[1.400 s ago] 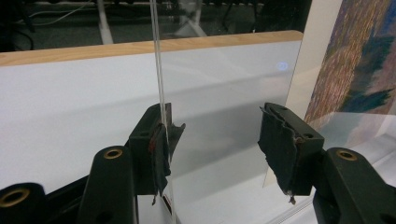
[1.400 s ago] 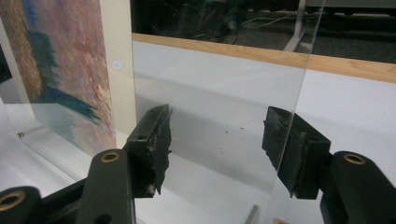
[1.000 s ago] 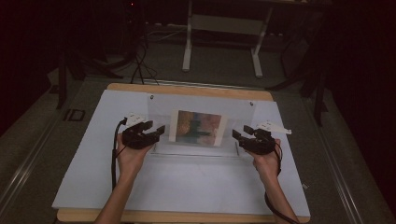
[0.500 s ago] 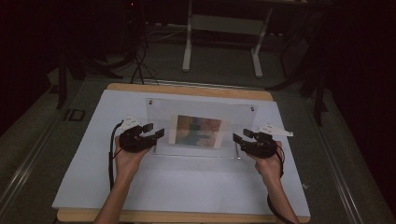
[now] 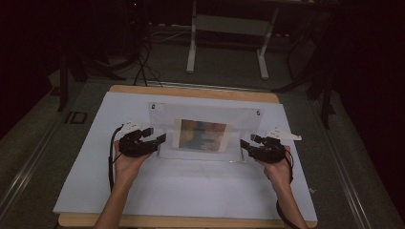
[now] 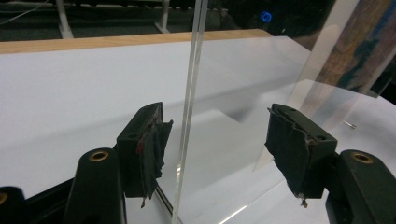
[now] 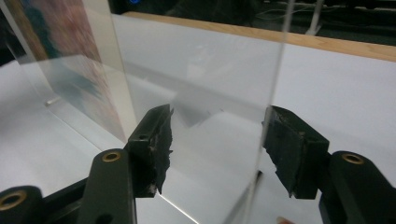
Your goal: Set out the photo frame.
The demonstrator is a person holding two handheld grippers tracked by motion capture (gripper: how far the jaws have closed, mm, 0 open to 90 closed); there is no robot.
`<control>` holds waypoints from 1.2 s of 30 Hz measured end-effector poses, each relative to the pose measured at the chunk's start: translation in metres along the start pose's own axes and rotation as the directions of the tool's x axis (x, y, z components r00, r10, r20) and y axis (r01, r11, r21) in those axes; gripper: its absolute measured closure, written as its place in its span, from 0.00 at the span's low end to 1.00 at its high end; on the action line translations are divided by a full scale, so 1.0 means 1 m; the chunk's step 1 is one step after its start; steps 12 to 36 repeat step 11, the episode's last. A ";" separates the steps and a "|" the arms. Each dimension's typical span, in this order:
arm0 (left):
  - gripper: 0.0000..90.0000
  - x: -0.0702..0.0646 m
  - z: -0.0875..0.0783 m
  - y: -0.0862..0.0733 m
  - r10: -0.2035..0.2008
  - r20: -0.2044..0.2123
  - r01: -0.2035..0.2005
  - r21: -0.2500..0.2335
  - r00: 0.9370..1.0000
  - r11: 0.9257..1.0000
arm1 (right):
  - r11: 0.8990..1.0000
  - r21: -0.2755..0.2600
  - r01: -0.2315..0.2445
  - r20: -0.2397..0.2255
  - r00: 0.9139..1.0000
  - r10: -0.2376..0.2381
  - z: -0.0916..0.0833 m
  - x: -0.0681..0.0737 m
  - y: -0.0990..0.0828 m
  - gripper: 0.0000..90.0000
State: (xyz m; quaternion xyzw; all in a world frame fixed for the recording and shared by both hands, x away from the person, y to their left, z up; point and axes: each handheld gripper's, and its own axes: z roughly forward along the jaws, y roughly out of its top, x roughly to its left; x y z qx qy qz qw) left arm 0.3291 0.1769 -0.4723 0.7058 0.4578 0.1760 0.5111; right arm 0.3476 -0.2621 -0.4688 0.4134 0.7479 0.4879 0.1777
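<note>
Desk (image 5: 143, 200) with white sheet, wood rim showing at 12 o'clock. Clear acrylic frame (image 5: 200, 117) stands upright at centre, colourful picture (image 5: 203, 135) inside. Left claw (image 5: 161, 139) at its 9 o'clock edge, jaws just been opening, released, panel edge between pads untouched. Right claw (image 5: 245, 143) at 3 o'clock edge, also released, edge between pads.

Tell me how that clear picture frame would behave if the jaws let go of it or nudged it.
The clear picture frame looks like rigid plastic sheet: its edge runs straight, so it probably won't flex. Standing tall and thin on the white table, it may tip if pushed high up. Its glossy faces seem slippery. The left gripper has just been opening, with the frame's edge between unclamped jaws.
</note>
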 end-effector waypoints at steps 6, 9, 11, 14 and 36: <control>0.41 0.002 -0.012 0.002 0.009 0.010 -0.009 -0.010 1.000 1.000 | 1.000 -0.027 0.004 -0.006 1.000 -0.005 -0.012 -0.006 0.002 0.46; 0.40 0.003 -0.019 0.003 0.045 -0.001 -0.045 -0.001 0.999 0.999 | 0.999 -0.027 0.026 -0.013 1.000 -0.026 -0.022 -0.013 0.002 0.46; 0.40 0.005 -0.025 0.003 0.059 0.015 -0.059 0.003 0.998 0.998 | 0.999 -0.020 0.042 -0.020 0.999 -0.042 -0.024 -0.015 0.003 0.46; 0.40 0.005 -0.025 0.003 0.059 0.015 -0.059 0.003 0.998 0.998 | 0.999 -0.020 0.042 -0.020 0.999 -0.042 -0.024 -0.015 0.003 0.46; 0.40 0.005 -0.025 0.003 0.059 0.015 -0.059 0.003 0.998 0.998 | 0.999 -0.020 0.042 -0.020 0.999 -0.042 -0.024 -0.015 0.003 0.46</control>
